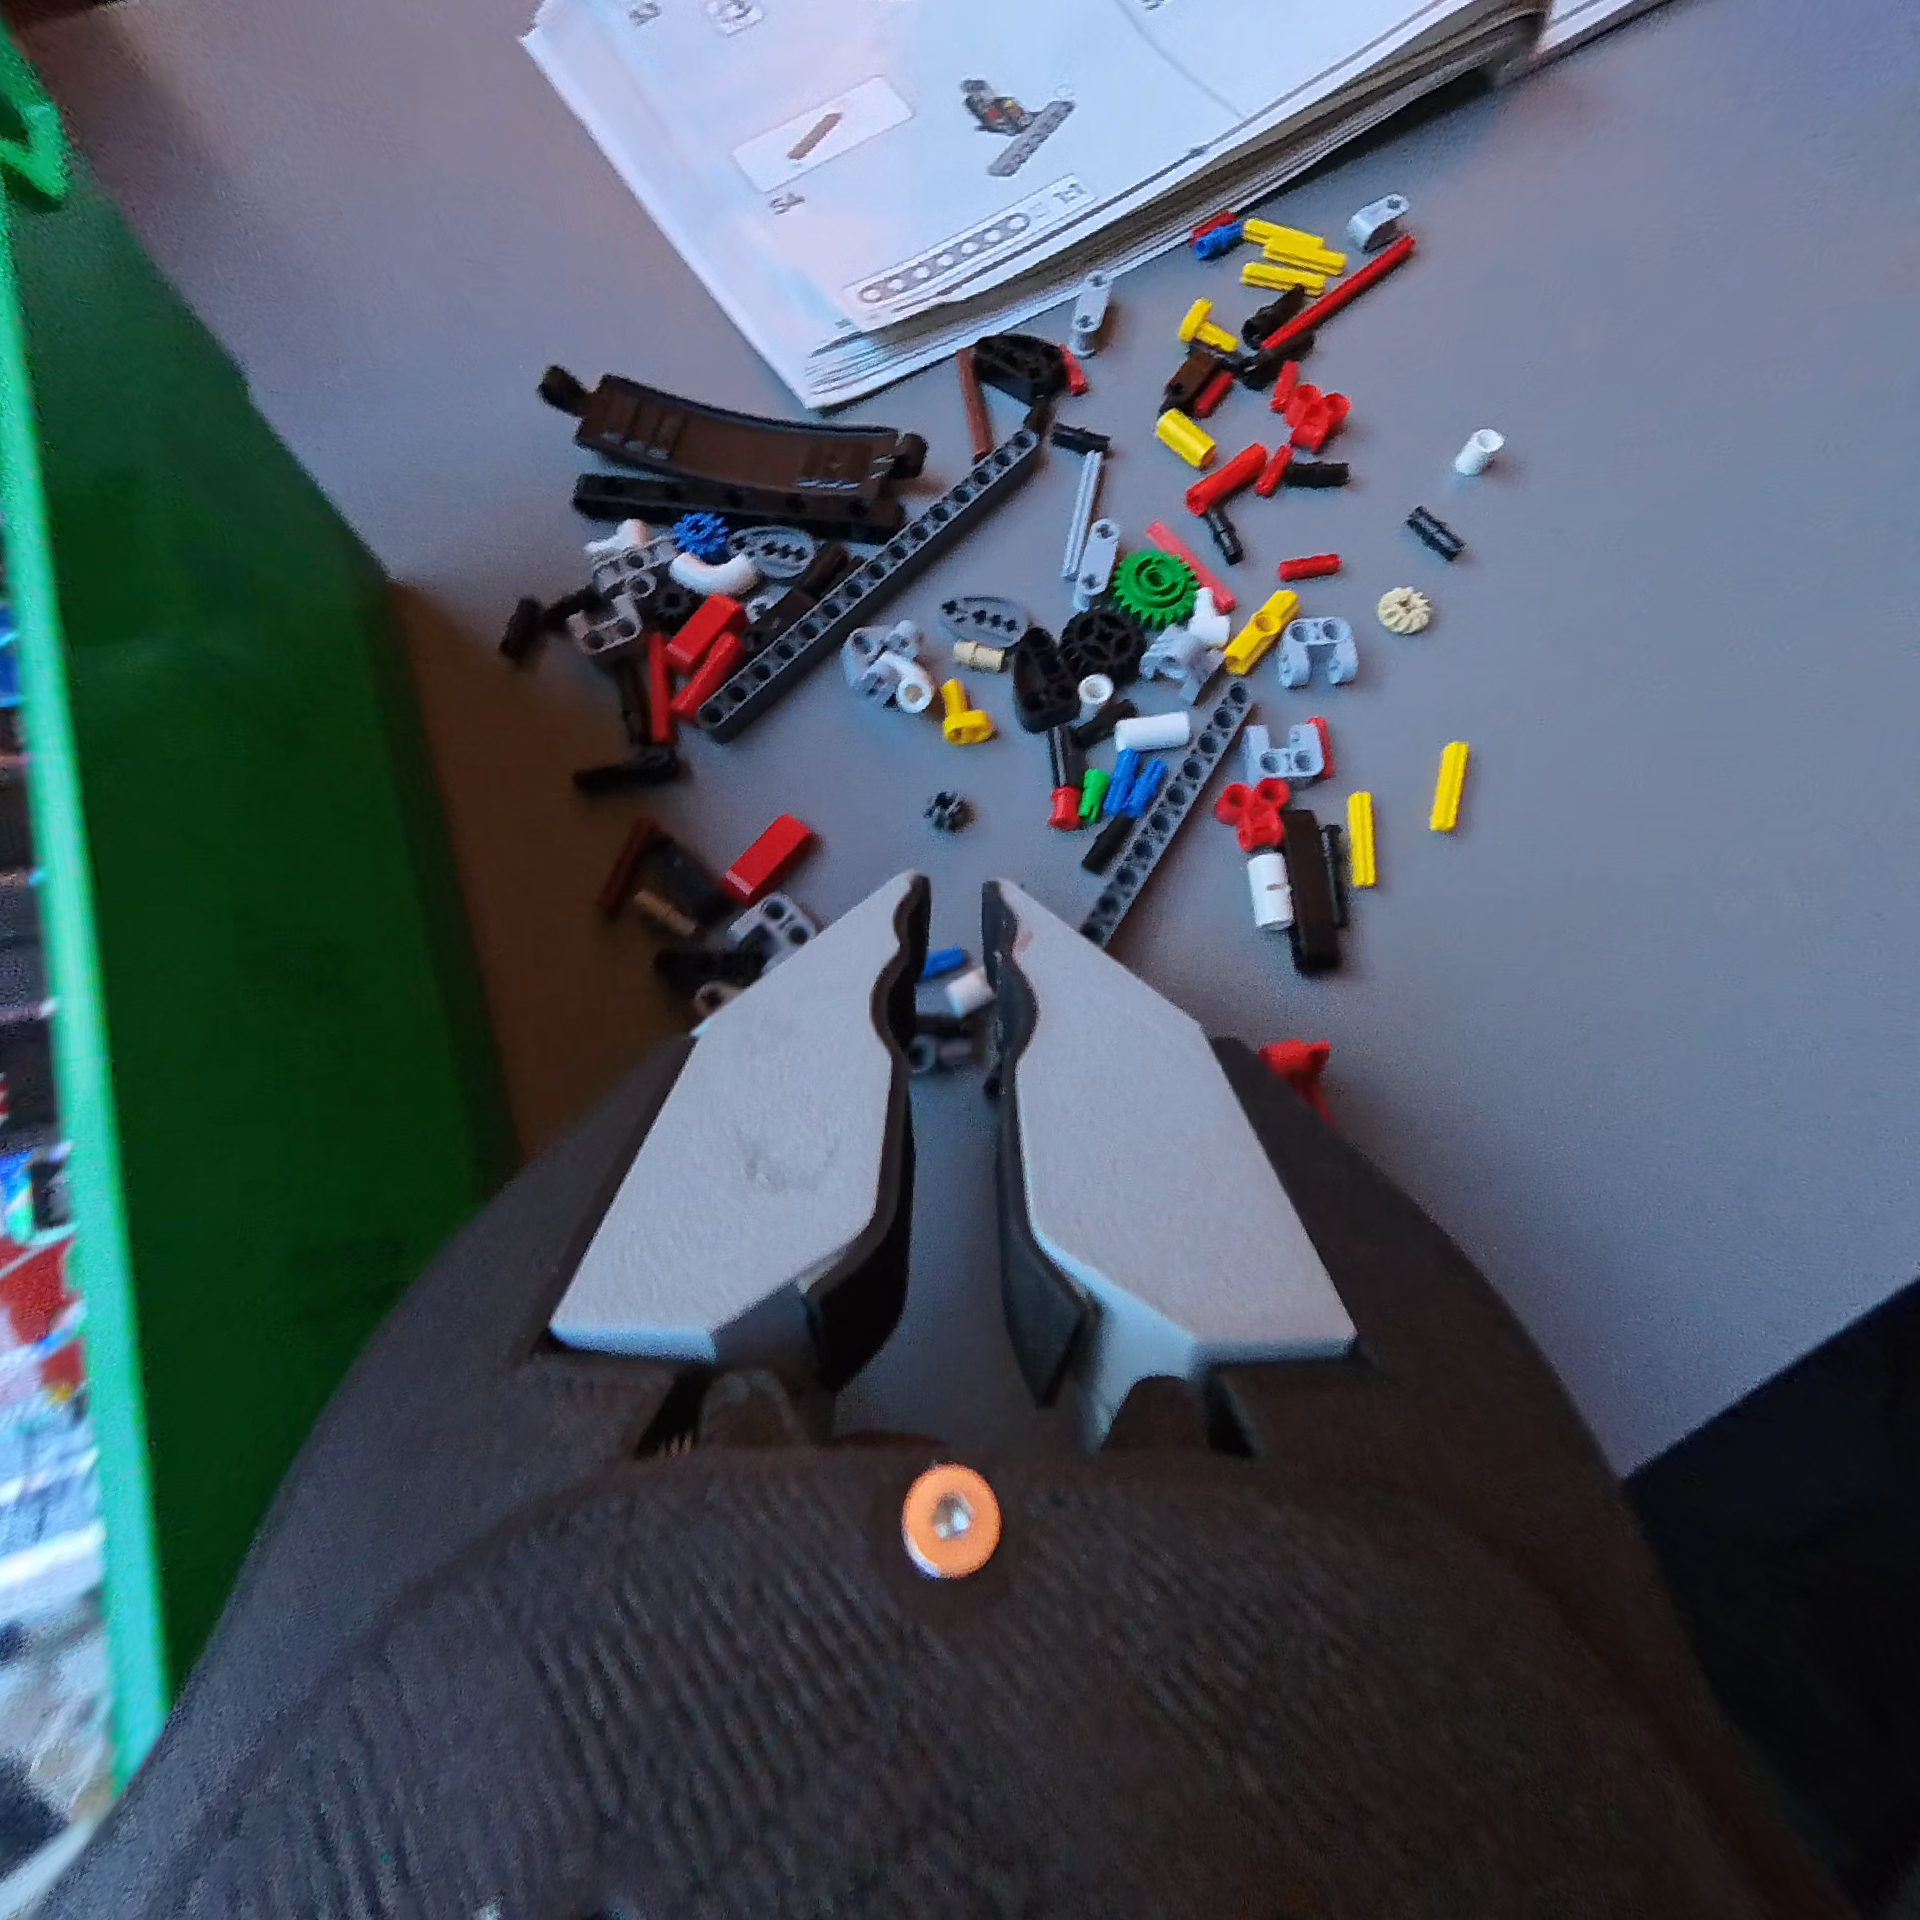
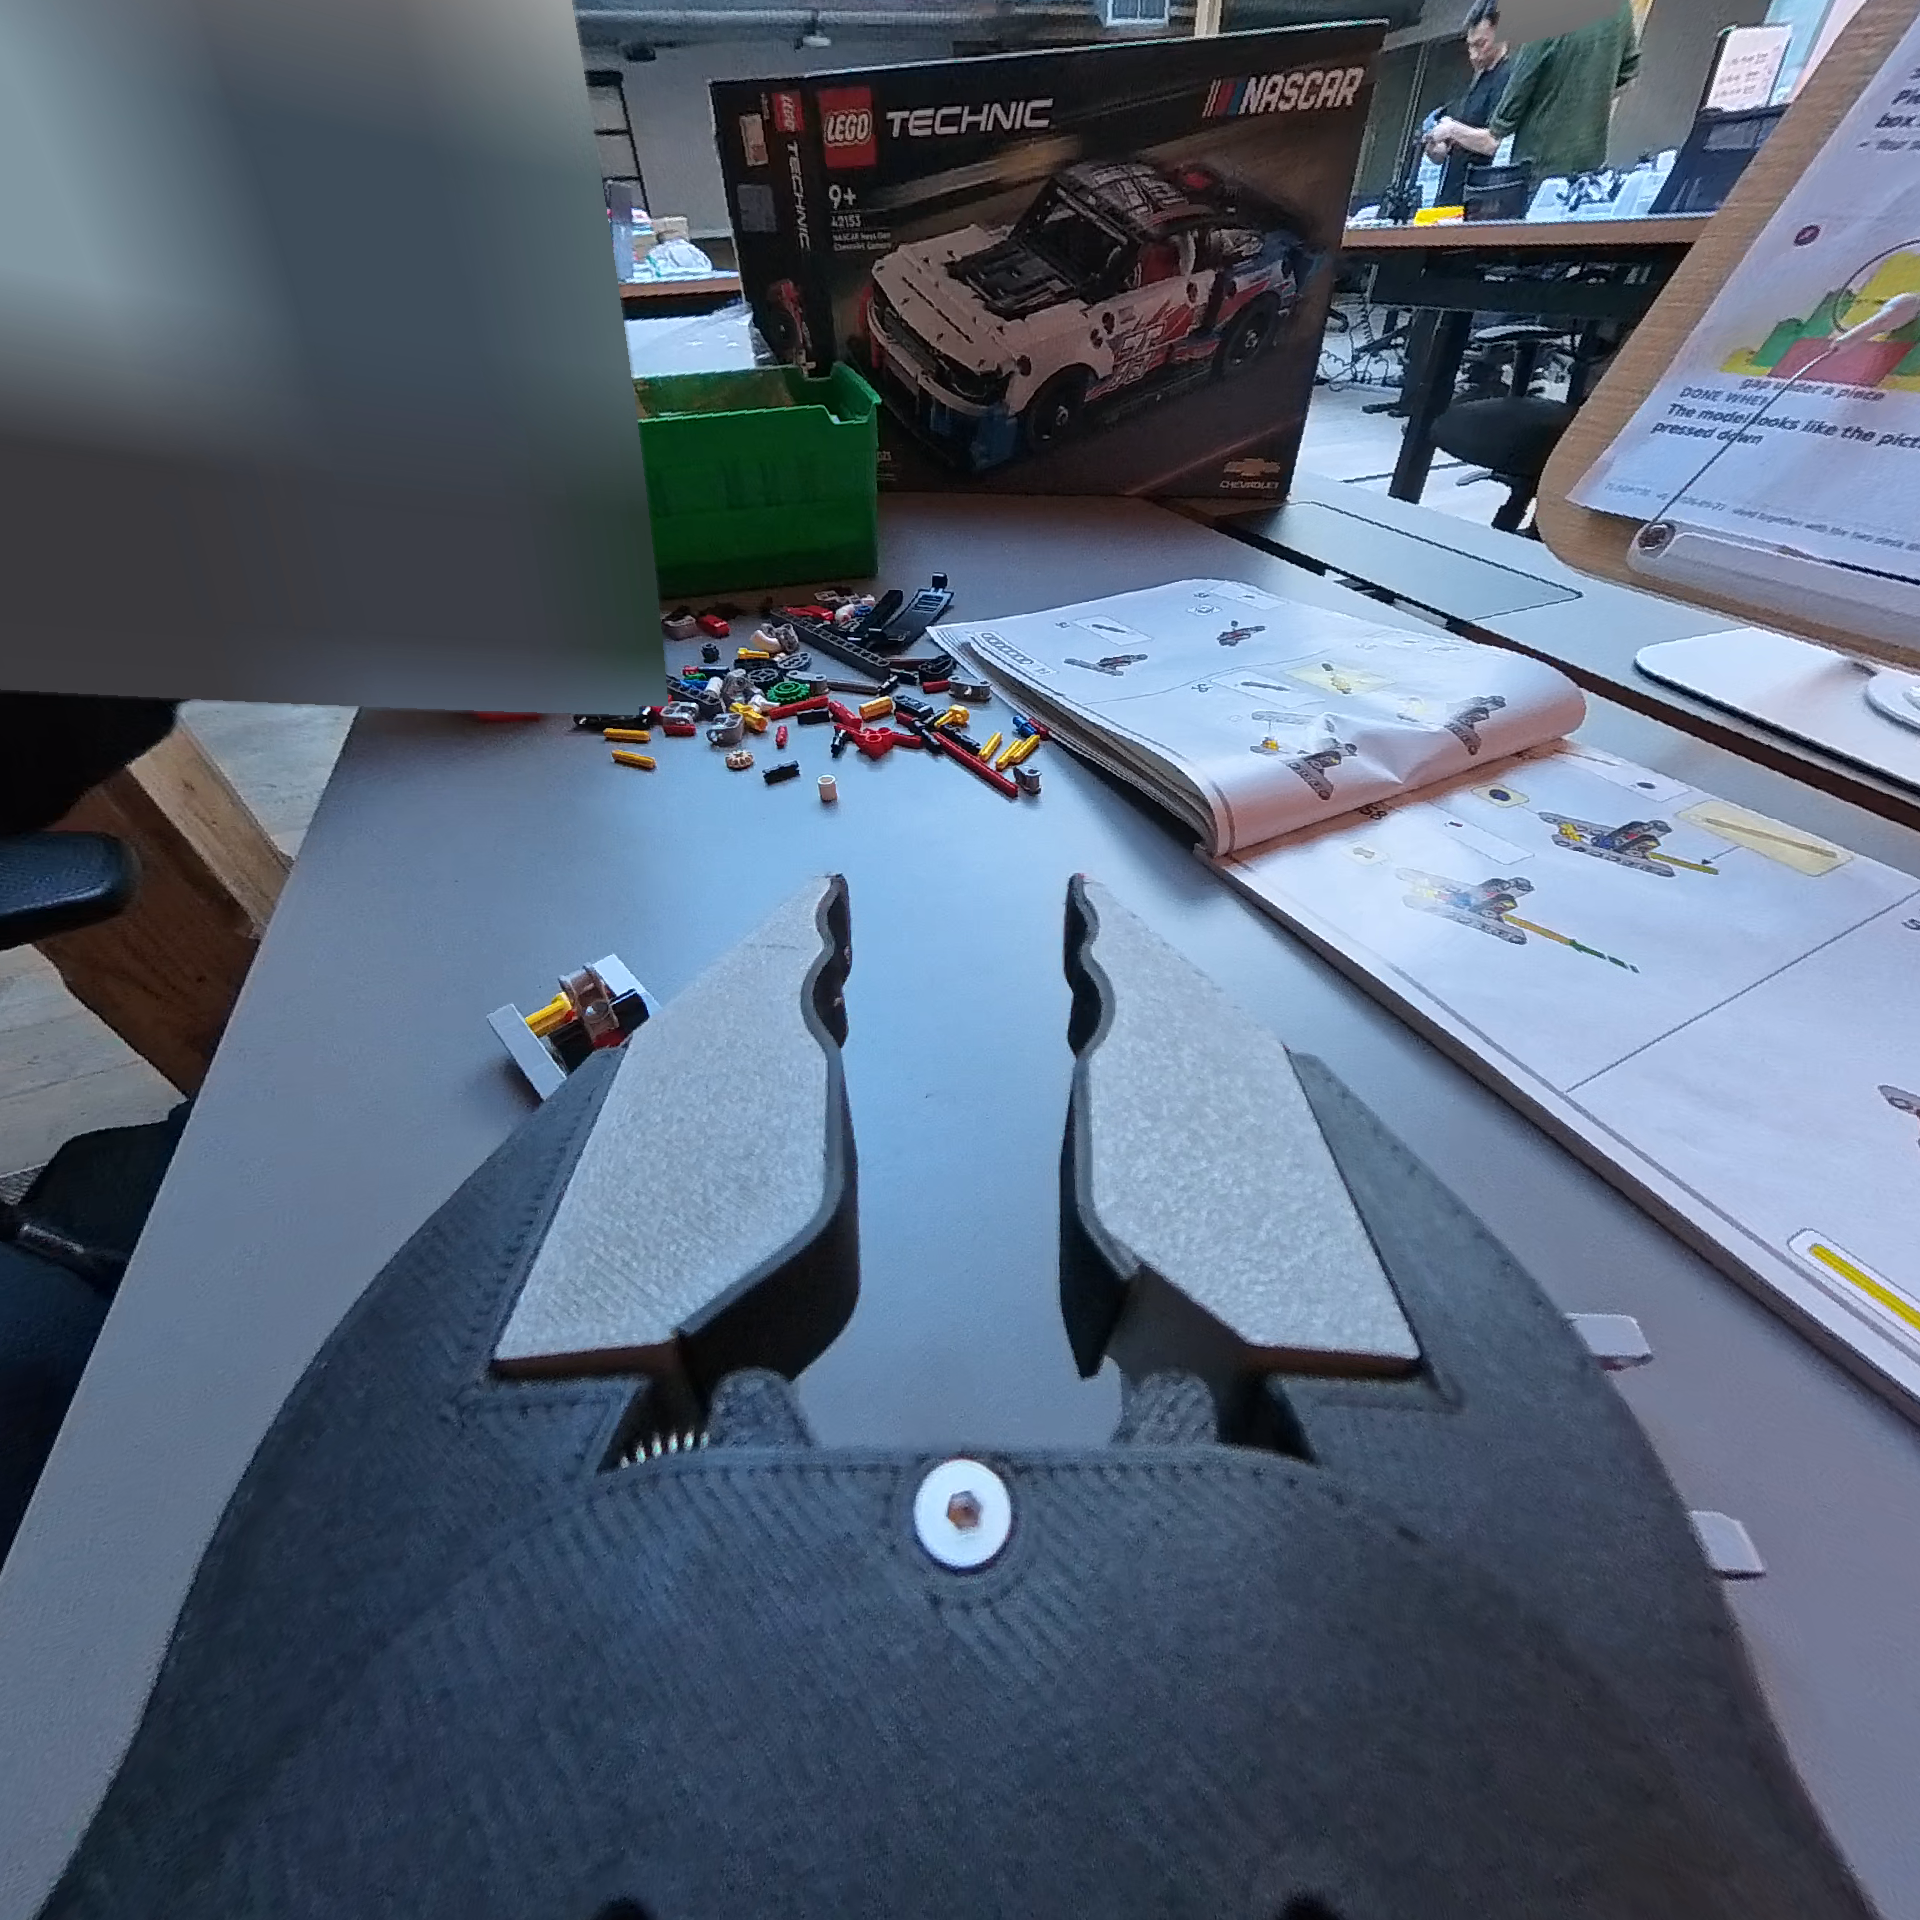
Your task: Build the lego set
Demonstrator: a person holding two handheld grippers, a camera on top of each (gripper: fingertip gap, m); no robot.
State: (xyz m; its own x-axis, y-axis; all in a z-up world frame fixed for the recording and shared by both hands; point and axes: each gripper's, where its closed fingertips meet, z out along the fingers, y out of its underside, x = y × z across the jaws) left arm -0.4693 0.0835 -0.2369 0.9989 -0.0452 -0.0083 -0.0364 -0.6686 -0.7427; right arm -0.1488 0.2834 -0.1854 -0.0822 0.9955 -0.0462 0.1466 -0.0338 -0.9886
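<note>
Hovering low over the scattered building-toy pieces [image 1: 1132, 623] on the grey counter [image 1: 1558, 987], your left hand-held gripper [image 1: 956, 899] has its jaws drawn narrow around a small cluster of blue, white and grey pieces [image 1: 954, 987]; blur hides whether the pads actually press on them. Your right hand-held gripper [image 2: 956, 894] stands wide with nothing between its fingers, over bare counter, a small white-and-yellow assembly [image 2: 571, 1013] just beside its left finger, the open instruction booklet [image 2: 1455, 831] to its right.

Grey table [image 2: 935, 831], green bin [image 2: 764, 488], red, yellow, black bricks [image 1: 1143, 582].
</note>
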